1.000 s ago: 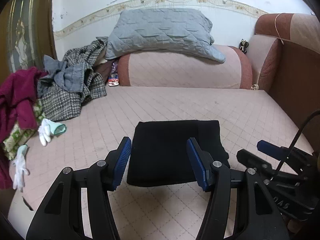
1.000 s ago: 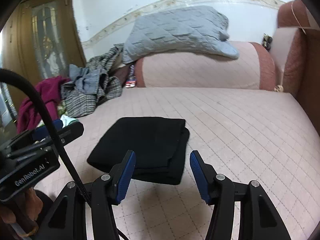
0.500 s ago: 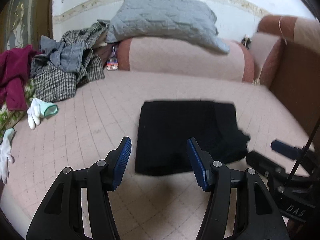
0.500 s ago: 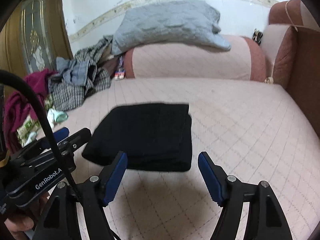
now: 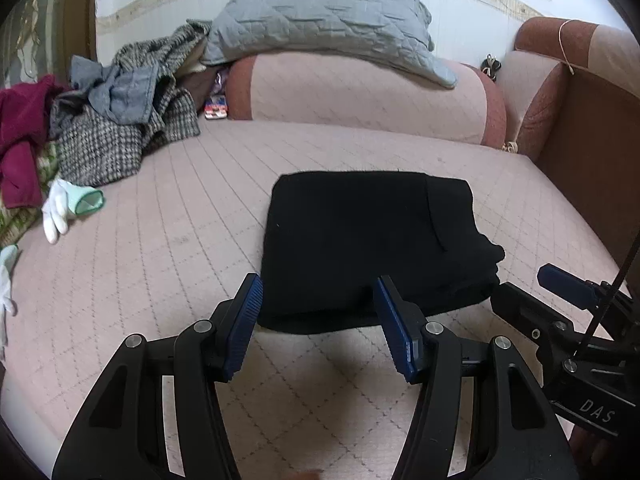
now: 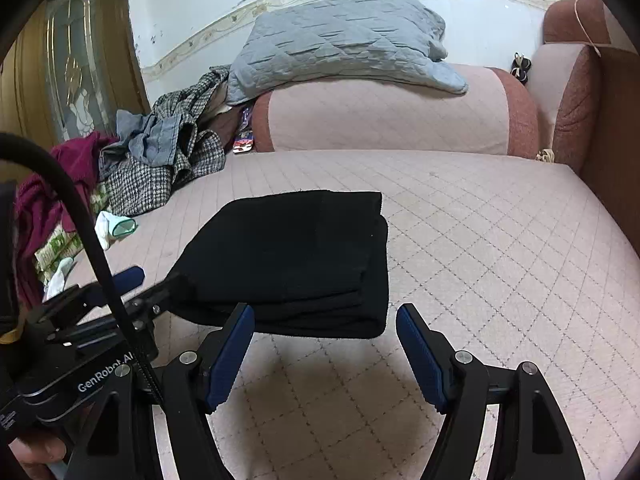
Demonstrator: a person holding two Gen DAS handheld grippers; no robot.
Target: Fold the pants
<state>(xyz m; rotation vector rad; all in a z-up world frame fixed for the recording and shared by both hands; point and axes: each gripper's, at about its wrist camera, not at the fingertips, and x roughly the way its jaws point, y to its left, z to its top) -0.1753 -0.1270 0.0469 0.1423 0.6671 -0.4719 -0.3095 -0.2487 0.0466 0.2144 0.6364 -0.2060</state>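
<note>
The black pants (image 5: 368, 240) lie folded into a thick rectangle on the pink quilted bed (image 5: 160, 264); they also show in the right wrist view (image 6: 296, 256). My left gripper (image 5: 320, 316) is open and empty, its blue pads straddling the near edge of the fold. My right gripper (image 6: 324, 344) is open and empty, just in front of the fold's near right corner. The right gripper shows in the left wrist view (image 5: 560, 296) beside the pants' right edge. The left gripper shows in the right wrist view (image 6: 132, 292) at the pants' left corner.
A heap of clothes (image 5: 116, 120) lies at the bed's left, with white gloves (image 5: 64, 204) near it. A grey quilted pillow (image 5: 324, 24) rests on a pink bolster (image 5: 360, 100) at the back. A brown headboard (image 5: 588, 140) stands at the right.
Both grippers have closed in on the folded pants and dropped lower toward the bed. Both stay open. The pants lie as before.
</note>
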